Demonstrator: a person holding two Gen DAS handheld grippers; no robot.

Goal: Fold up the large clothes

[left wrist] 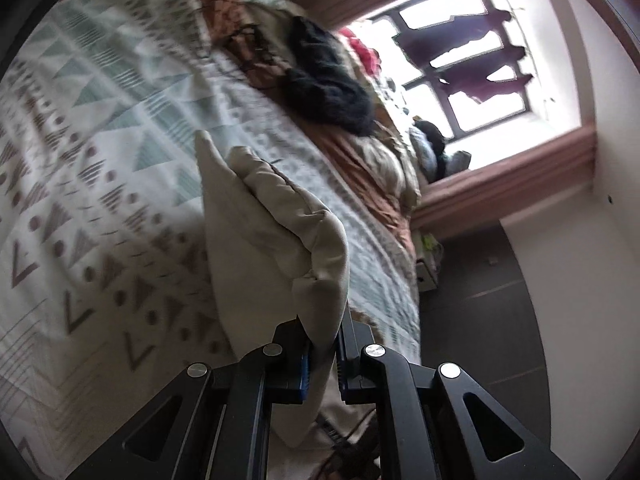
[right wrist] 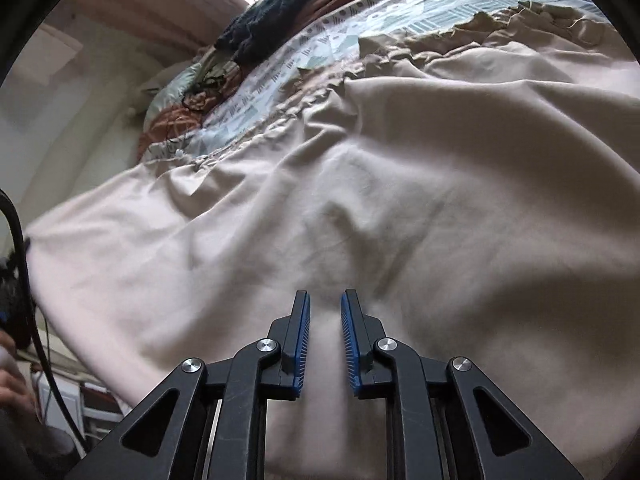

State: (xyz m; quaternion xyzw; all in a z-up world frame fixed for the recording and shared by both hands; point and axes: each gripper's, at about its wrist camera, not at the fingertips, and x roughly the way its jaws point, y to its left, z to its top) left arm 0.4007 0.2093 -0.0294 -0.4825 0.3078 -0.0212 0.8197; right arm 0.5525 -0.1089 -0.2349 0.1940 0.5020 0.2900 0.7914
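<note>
A large beige garment (right wrist: 360, 184) lies spread and wrinkled over the patterned bedspread (right wrist: 360, 20), its gathered edge toward the far side. In the left wrist view, my left gripper (left wrist: 324, 330) is shut on a bunched fold of the beige garment (left wrist: 272, 216), which stands lifted above the bedspread (left wrist: 100, 128). My right gripper (right wrist: 324, 300) points down at the cloth near its close edge. Its blue pads (right wrist: 302, 340) stand narrow, with a ridge of the beige fabric pinched between them.
A dark knitted garment (left wrist: 328, 88) and brown bedding lie at the bed's far end below a bright window (left wrist: 460, 60). Dark floor (left wrist: 480, 300) runs along the bed's side. A black cable (right wrist: 24, 260) and a person's hand (right wrist: 12, 384) are at the left edge.
</note>
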